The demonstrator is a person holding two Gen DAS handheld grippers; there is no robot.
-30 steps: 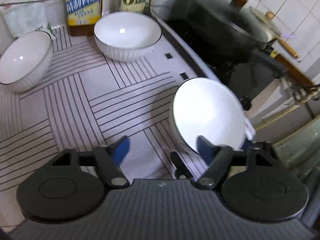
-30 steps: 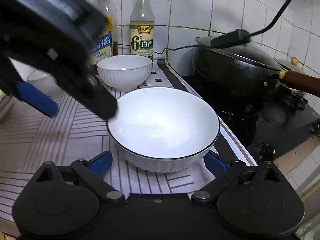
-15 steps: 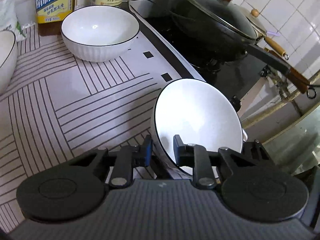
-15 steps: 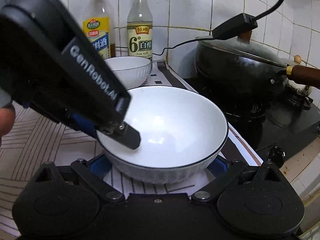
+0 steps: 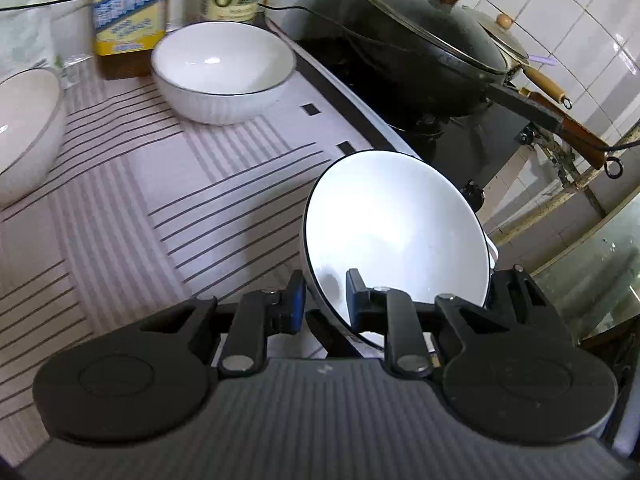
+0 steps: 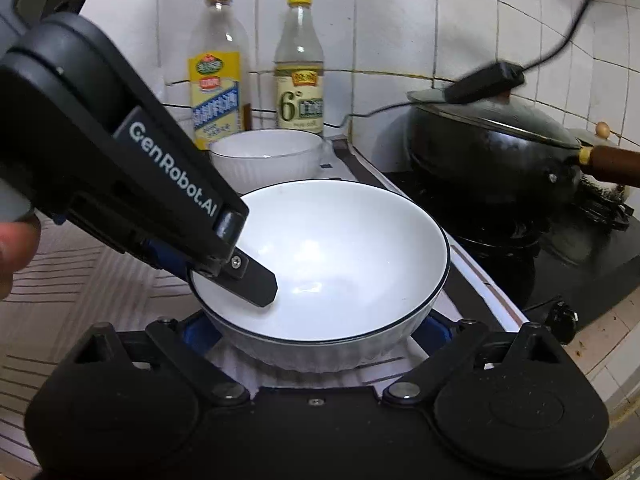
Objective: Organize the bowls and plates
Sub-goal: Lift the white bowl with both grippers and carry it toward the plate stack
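The near bowl (image 5: pixel 396 232), white with a dark rim line, is seen at lower centre-right of the left wrist view, tilted, at the right edge of the striped counter (image 5: pixel 168 208). Its near wall is pinched by the left gripper (image 5: pixel 322 302), one finger inside and one outside; those jaws were closing within the last second. In the right wrist view the same bowl sits between the wide-spread fingers of the right gripper (image 6: pixel 320 330); whether their pads press on it cannot be told. A second bowl (image 5: pixel 224 68) stands at upper centre, a third (image 5: pixel 24 132) at the left edge. Two bottles (image 6: pixel 216 72) are ranged against the white tiled wall (image 6: pixel 400 20). A lidded black wok (image 5: pixel 416 44) occupies the stove at upper right.
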